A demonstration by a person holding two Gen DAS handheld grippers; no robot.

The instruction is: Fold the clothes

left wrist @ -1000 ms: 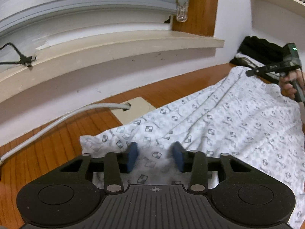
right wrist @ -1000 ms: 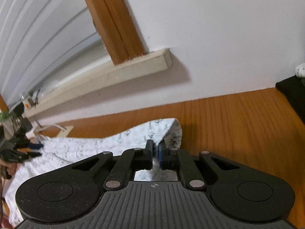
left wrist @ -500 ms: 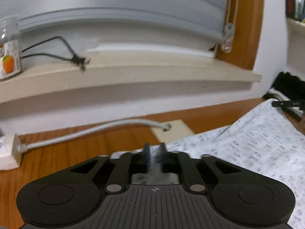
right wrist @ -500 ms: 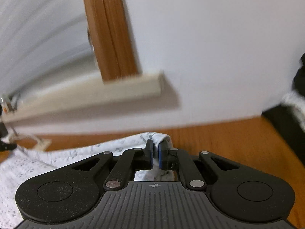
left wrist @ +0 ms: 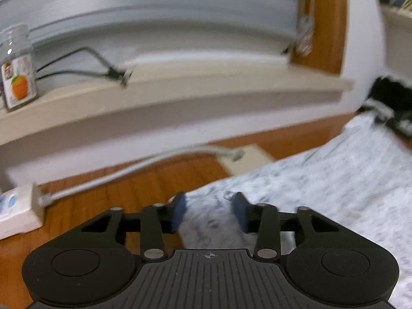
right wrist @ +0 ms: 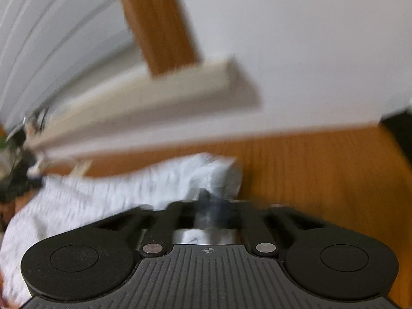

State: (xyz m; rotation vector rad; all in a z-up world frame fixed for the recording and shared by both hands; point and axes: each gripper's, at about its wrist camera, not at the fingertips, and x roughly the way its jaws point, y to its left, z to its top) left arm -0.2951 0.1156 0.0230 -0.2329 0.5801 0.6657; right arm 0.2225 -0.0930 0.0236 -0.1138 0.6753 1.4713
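Left claw (left wrist: 209,212) was opening over one corner of the patterned garment (left wrist: 322,180) spread on the wooden tabletop (left wrist: 123,195), while right claw (right wrist: 209,202) pinched the opposite corner, which should be kept taut and level for a clean fold

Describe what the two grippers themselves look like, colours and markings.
Both match: the left gripper and right gripper have matte black ribbed bodies, round discs at each side, silver pivot pins, a small white crosshair mark, black linkage arms and blue pads.
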